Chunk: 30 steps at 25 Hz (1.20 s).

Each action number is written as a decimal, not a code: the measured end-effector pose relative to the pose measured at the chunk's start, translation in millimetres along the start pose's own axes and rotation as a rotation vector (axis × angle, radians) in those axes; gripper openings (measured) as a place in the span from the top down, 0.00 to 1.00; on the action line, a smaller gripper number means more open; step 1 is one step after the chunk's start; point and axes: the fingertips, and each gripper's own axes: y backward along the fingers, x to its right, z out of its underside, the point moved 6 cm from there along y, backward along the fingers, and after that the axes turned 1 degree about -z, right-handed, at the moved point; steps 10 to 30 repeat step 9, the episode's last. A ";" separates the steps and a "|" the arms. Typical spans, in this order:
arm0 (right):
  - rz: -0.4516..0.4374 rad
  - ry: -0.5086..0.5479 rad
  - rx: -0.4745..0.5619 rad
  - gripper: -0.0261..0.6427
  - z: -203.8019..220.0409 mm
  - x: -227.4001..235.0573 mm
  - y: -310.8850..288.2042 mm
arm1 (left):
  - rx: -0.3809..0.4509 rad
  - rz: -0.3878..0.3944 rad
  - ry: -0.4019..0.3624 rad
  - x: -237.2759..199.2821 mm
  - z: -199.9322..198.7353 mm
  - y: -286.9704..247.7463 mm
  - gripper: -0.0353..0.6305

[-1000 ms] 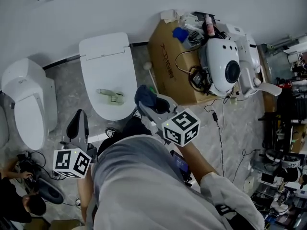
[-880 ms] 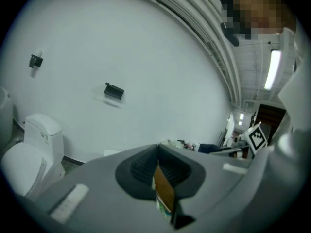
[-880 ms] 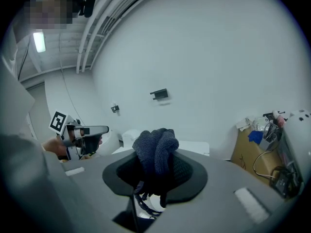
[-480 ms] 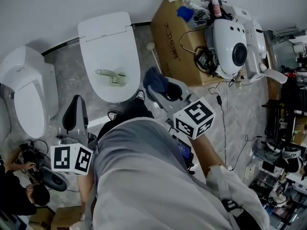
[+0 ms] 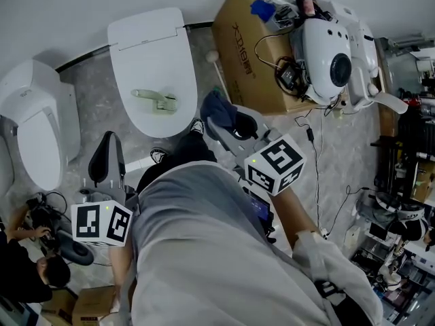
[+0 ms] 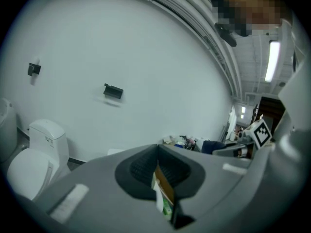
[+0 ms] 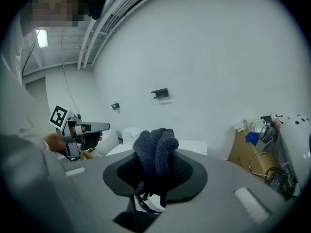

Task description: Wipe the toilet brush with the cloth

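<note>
place: lab/workshop with bathroom mock-up | toilet and second toilet side by side along bare white wall | cardboard box topped with electronics, white device | loose cables on floor | cluttered gear racks at right

My torso fills the lower head view, hiding the floor under me. The cloth runs down between the closed jaws of the right gripper, so its lower end is out of sight. Below the closed jaws of the left gripper, 1 brown and green sliver shows; I can't name it. The pale green thing on the toilet lid is too small to read, perhaps a handle. The frame edge cuts off a person at bottom left.
</note>
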 end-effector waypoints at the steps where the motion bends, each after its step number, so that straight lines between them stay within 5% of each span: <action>1: -0.002 0.003 -0.002 0.81 0.2 -0.7 0.0 | -0.003 0.000 0.001 0.1 1.2 0.6 0.95; 30: -0.007 0.023 0.005 0.81 -3.8 -3.1 -2.1 | 0.004 -0.016 0.016 -7.5 2.2 6.2 0.95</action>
